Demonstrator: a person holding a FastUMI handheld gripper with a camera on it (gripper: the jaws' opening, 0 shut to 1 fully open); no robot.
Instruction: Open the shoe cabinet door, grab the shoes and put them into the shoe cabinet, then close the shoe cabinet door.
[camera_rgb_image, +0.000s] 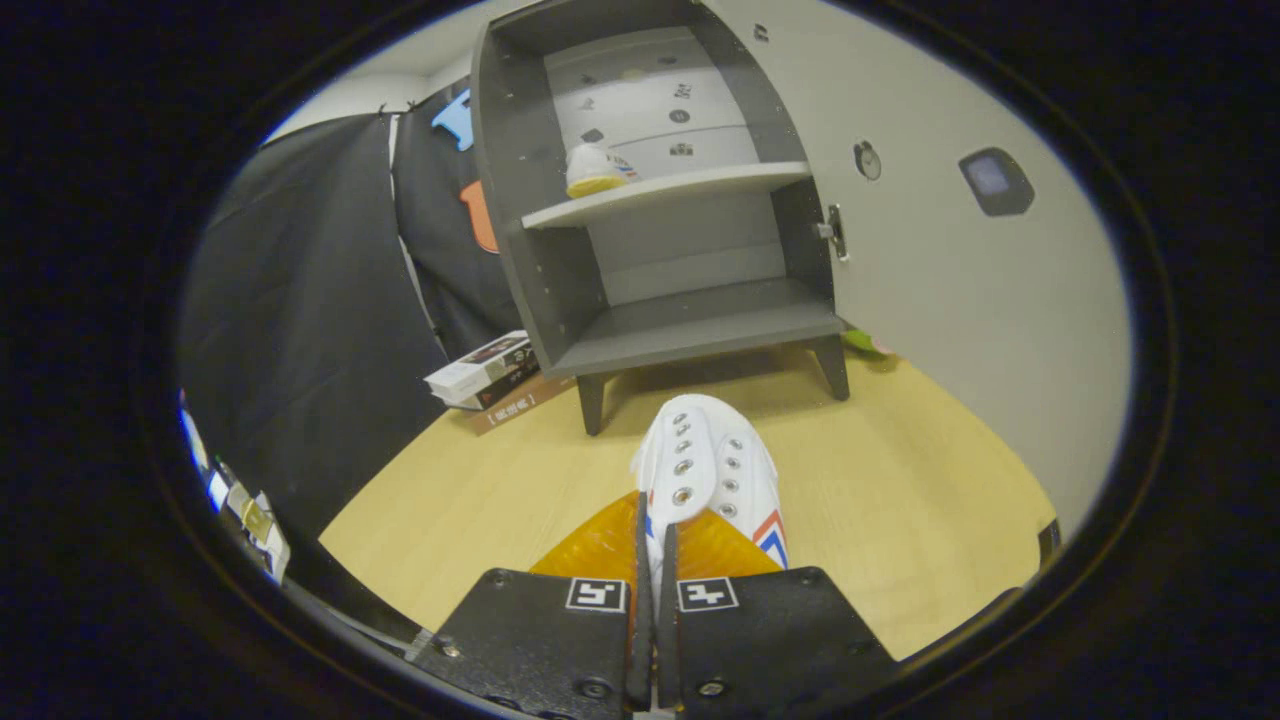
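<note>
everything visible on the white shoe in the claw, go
The white shoe looks like a canvas sneaker with two rows of metal eyelets and no laces visible, plus red and blue stripe marks on its side. It points toe-first away from the claw, toward the open shoe cabinet. The claw's fingers are nearly closed on a thin part of its rear opening, apparently the tongue or collar. It sits above the wooden tabletop; whether the sole touches the wood cannot be told.

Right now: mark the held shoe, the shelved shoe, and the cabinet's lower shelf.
held shoe (708, 462): gripper view, laced upper, gripper (652, 560) shut on it.
shelved shoe (596, 170): gripper view, its side.
lower shelf (700, 325): gripper view, bare board.
</note>
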